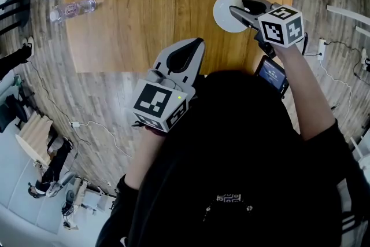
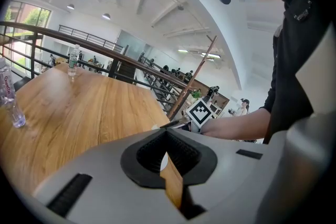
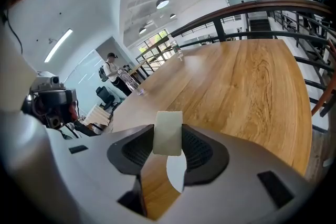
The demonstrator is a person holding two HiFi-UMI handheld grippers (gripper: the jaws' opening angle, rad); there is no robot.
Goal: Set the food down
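Note:
A pale, off-white block of food point(image 3: 168, 132) sits between the pads of my right gripper point(image 3: 168, 139), which is shut on it. Under the jaws a bit of the white plate point(image 3: 177, 174) shows. In the head view the right gripper point(image 1: 234, 10) hangs over the round white plate point(image 1: 221, 8) on the wooden table point(image 1: 150, 3), and the food itself is hidden by the jaws. My left gripper point(image 1: 198, 43) is at the table's near edge, left of the plate, with its jaws together and nothing in them. Its own view shows only a thin slit between the pads point(image 2: 181, 152).
A clear plastic bottle point(image 1: 72, 8) lies at the table's left edge; the same bottle point(image 2: 8, 97) stands out at the left in the left gripper view. A small lit screen point(image 1: 272, 73) sits below the right gripper. Cables and chairs lie on the floor around the table.

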